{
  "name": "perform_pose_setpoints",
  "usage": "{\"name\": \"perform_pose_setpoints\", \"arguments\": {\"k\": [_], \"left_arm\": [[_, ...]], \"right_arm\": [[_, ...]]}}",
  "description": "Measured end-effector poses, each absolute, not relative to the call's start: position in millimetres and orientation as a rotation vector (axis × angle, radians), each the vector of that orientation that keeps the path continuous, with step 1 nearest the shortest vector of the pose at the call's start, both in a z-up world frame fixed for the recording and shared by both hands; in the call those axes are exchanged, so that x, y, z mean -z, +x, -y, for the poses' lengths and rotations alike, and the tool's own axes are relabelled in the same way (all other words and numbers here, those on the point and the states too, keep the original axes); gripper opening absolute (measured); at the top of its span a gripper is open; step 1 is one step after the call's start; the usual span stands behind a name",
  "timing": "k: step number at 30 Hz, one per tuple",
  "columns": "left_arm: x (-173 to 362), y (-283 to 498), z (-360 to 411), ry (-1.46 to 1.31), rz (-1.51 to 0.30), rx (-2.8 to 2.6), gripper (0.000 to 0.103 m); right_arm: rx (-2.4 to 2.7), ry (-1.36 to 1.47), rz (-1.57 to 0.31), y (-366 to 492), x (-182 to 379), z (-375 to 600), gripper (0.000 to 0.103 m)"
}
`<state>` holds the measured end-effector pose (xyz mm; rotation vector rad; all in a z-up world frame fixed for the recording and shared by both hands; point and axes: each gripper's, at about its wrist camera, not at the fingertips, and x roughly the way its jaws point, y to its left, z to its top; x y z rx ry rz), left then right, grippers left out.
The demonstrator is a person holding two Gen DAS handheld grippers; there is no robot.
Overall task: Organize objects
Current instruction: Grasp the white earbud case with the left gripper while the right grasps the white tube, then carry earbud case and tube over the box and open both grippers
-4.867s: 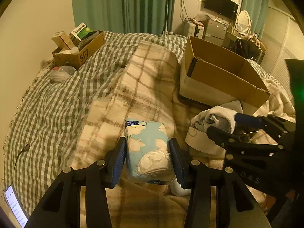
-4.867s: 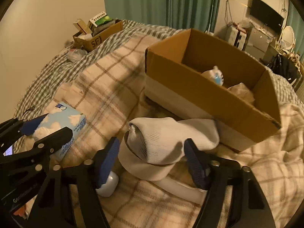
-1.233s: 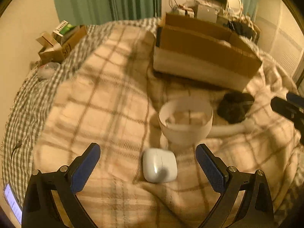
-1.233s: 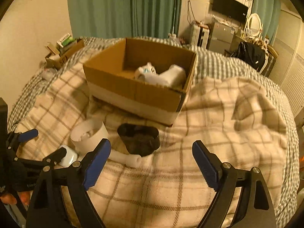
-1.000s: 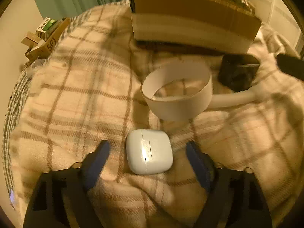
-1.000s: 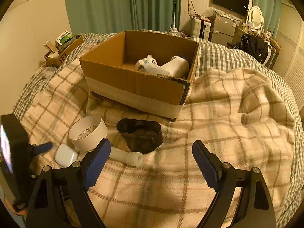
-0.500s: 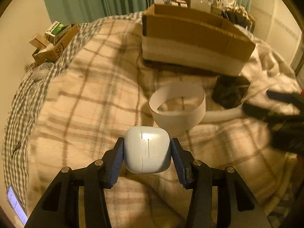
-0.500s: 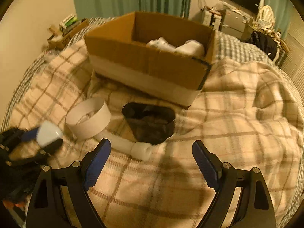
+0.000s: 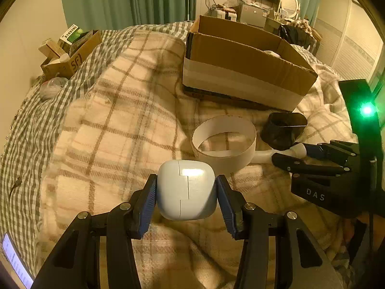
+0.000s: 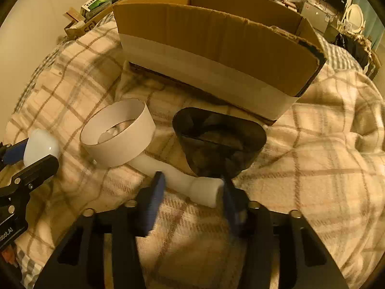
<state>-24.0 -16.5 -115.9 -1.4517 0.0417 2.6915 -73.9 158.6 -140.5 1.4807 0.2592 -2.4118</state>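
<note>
Here the plaid blanket (image 9: 125, 110) covers most of the bed, with a grey checked cover (image 9: 31, 125) showing along its left side. On the blanket at the far side sits the large cardboard box (image 10: 216, 45), open at the top, with a pale band along its lower wall. A smaller cardboard box (image 9: 69, 57) full of packets stands far left near the wall. Just in front of the big box lie a white paper ring (image 10: 118, 132) on the left and a dark container (image 10: 219, 142) on the right, close beside each other. A white tube (image 10: 182, 180) runs from under the ring toward the near side, passing just in front of the dark container. The right gripper (image 10: 191, 187) is blurred; its blue-padded fingers flank the wider end of the tube, and whether they touch it cannot be told. The left gripper (image 9: 186, 192) pinches a white earbud case (image 9: 186, 189) between its pads, holding it above the blanket, near and left of the ring.
</note>
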Motion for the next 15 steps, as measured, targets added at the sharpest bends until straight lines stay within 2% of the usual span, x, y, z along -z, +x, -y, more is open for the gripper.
{"name": "perform_pose_setpoints", "arguments": {"k": [3, 5, 10, 15], "left_arm": [[115, -23, 17, -1.446, -0.042, -2.69, 0.05], [115, -23, 17, -1.447, -0.039, -2.689, 0.05], [115, -22, 18, -1.449, -0.027, -2.686, 0.05], [114, -22, 19, -1.441, -0.016, -2.686, 0.05]], "right_arm": [[2.442, 1.461, -0.302, -69, 136, -157, 0.025], [2.458, 1.441, -0.311, -64, 131, -158, 0.022], [2.475, 1.414, -0.293, -56, 119, -162, 0.014], [2.488, 1.381, -0.278, -45, 103, -167, 0.014]]}}
